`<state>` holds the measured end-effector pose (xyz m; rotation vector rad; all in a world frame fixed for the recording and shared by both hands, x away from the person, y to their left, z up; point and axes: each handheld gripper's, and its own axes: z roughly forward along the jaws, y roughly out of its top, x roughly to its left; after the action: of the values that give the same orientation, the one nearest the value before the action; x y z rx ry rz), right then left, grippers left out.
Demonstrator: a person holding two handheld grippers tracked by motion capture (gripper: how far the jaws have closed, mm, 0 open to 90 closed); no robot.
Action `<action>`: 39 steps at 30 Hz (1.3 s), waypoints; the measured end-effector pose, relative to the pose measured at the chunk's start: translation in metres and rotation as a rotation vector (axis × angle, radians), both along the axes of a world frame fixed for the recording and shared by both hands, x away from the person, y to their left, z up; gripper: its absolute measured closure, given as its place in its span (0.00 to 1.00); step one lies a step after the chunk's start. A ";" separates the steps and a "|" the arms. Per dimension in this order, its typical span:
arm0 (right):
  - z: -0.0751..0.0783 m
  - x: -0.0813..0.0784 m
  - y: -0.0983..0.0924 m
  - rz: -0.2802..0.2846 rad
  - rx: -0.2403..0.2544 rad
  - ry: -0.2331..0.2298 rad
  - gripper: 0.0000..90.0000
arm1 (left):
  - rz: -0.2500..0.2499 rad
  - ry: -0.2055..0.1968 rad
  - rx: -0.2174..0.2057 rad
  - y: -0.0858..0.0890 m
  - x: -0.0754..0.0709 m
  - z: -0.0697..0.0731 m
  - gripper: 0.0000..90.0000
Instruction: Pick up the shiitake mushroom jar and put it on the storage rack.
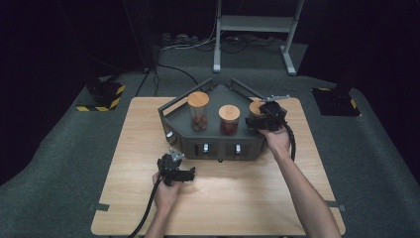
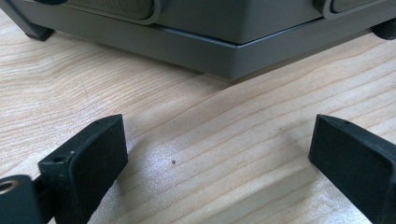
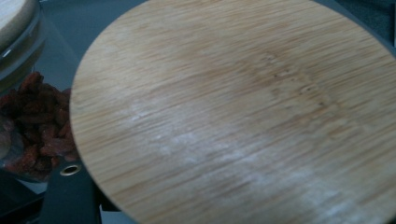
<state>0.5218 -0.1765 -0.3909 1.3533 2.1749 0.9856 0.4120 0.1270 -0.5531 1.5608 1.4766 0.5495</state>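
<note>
Round bamboo jar lid, upper right of the high view on the dark grey tray, is being clamped by right gripper, likely for lifting off. Left gripper is being parked spread wide, empty, lower centre.
</note>
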 end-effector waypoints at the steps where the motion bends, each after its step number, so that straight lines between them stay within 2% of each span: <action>1: -0.001 0.000 0.000 0.005 -0.004 -0.007 0.28 | 0.001 0.000 0.000 0.000 0.000 0.000 0.05; 12: -0.002 -0.002 -0.001 0.012 -0.009 -0.022 0.28 | 0.003 -0.001 -0.001 0.000 0.000 0.000 0.05; 30: -0.006 -0.005 -0.004 0.016 0.016 -0.043 0.27 | 0.005 -0.001 -0.004 -0.001 0.000 0.000 0.04; 39: -0.014 -0.004 -0.008 0.012 0.065 -0.024 0.14 | 0.004 0.000 -0.002 0.000 0.000 0.000 0.04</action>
<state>0.5177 -0.1850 -0.4044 1.3519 2.1537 1.0801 0.4122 0.1265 -0.5532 1.5568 1.4799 0.5505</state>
